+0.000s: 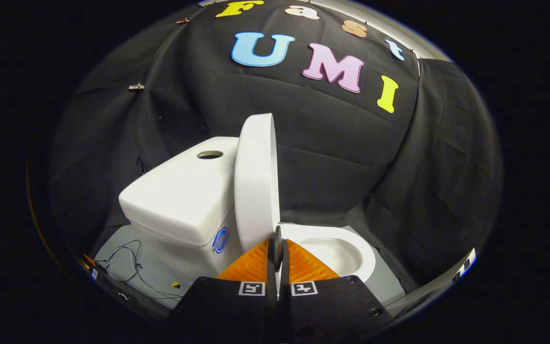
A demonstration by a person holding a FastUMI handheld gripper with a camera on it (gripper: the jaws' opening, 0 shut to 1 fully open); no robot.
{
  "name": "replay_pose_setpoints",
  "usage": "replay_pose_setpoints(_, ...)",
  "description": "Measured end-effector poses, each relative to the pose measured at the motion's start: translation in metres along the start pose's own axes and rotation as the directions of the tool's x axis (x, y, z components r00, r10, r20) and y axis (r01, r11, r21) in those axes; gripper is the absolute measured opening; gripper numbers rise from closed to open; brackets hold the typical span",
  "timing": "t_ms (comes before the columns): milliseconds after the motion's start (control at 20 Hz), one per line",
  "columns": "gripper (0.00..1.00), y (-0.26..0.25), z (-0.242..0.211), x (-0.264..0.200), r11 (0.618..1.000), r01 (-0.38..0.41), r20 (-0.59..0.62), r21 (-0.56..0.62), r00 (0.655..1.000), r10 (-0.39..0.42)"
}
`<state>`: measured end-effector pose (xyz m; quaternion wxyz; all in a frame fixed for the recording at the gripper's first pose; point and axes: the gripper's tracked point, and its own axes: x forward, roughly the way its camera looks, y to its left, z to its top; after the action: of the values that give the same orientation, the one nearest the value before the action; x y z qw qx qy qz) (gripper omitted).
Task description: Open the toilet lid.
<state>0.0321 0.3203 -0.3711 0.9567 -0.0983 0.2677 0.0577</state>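
- Wires (129, 267) are lying on the grey floor (160, 272) at the left, well apart from the hand-held gripper.
- The tank (179, 196) is standing left of the lid, with a round hole in its top and a blue sticker (221, 240) low on its side.
- The lid (256, 181) is standing nearly upright on its hinge, leaning close to the tank; whether it is touching the tank is hard to tell.
- The hand-held gripper (278, 246) is sitting just below the lid's lower edge, its fingers (251, 265) drawn together with only a thin slit between them; they are looking clenched, with nothing in them that I can make out.
- The bowl (337, 248) is lying open to the right of the lid, just beyond the fingers.
- Judging by this, the lifting step is looking all but done: the lid is raised and the bowl is exposed.
- The next move is probably calling for a gentle check that the lid is resting back and staying up, then drawing clear without knocking it forward.
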Motion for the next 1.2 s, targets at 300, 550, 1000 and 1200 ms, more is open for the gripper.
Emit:
replay_pose_setpoints(300, 0.05, 0.008, 0.0, 0.0, 1.0, -0.008, -0.001, -0.02, 1.0, 0.008)
replay_pose_setpoints(550, 0.05, 0.007, 0.0, 0.0, 1.0, -0.005, -0.003, -0.027, 1.0, 0.005)
replay_pose_setpoints(1000, 0.47, 0.005, 0.012, -0.011, 0.999, -0.025, 0.019, -0.034, 0.999, 0.026)
replay_pose_setpoints(1200, 0.98, -0.001, 0.011, -0.018, 1.0, -0.023, 0.02, -0.019, 1.0, 0.023)
